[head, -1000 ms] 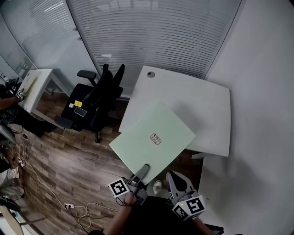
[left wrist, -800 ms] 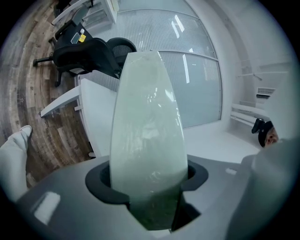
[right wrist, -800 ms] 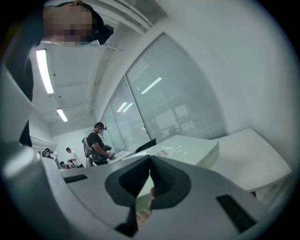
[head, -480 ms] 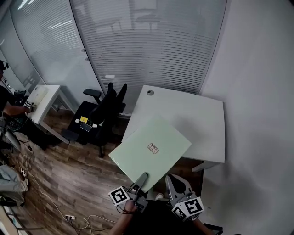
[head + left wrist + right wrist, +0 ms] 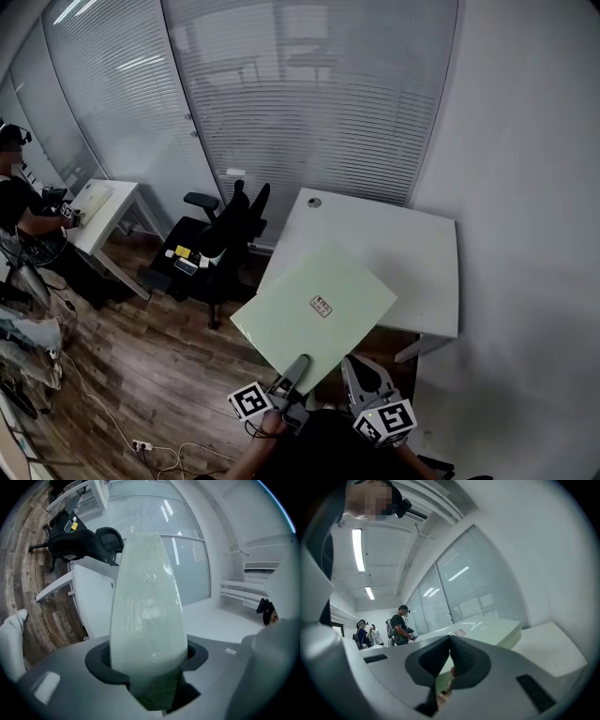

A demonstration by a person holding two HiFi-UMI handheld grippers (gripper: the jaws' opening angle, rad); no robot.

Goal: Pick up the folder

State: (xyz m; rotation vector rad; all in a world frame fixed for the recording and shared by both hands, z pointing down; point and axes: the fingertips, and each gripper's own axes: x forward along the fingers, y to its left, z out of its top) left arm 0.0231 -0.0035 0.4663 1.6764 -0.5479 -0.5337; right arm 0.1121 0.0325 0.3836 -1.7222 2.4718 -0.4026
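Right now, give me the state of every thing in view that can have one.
folder: closed, gripped at its near edge, jutting out past the table.
left gripper: shut on the folder.
right gripper: jaws together, nothing between them.
office chair: unoccupied, small items lying on its seat.

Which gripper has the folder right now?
The left gripper, its jaws clamped on the pale green folder's near corner. The right gripper sits beside that corner, jaws together, clear of the folder.
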